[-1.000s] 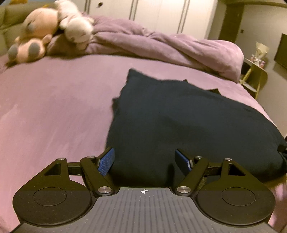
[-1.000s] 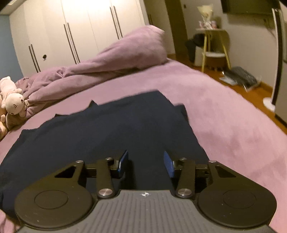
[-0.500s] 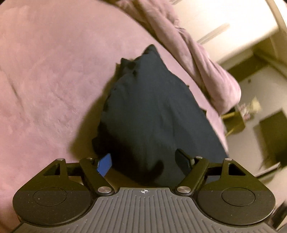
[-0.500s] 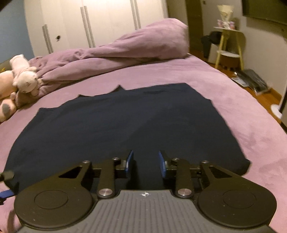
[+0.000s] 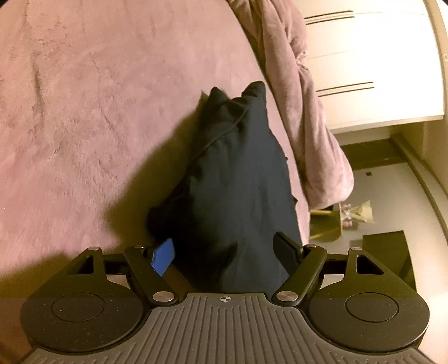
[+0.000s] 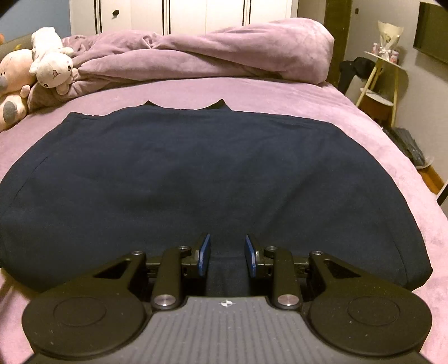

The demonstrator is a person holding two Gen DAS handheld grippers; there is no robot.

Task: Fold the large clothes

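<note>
- Two grippers work over one dark navy garment [image 6: 212,173] that lies spread flat on a bed [image 6: 294,92] with a mauve cover.
- No brand, label or readable writing shows in either view.
- Right wrist view: the garment lies broad and smooth, two small points at its far edge; beyond it sit a bunched duvet [image 6: 224,50], two soft toys [image 6: 47,64], a white wardrobe [image 6: 196,14] and a small shelf stand [image 6: 383,75].
- Left wrist view: tilted sideways, it shows the garment [image 5: 240,179] end-on with a seam line.
- Left gripper [image 5: 224,252]: fingers spread wide, cloth between them, not pinched.
- Right gripper [image 6: 226,259]: fingers have just been closing to a narrow gap; I cannot tell whether they pinch cloth.
</note>
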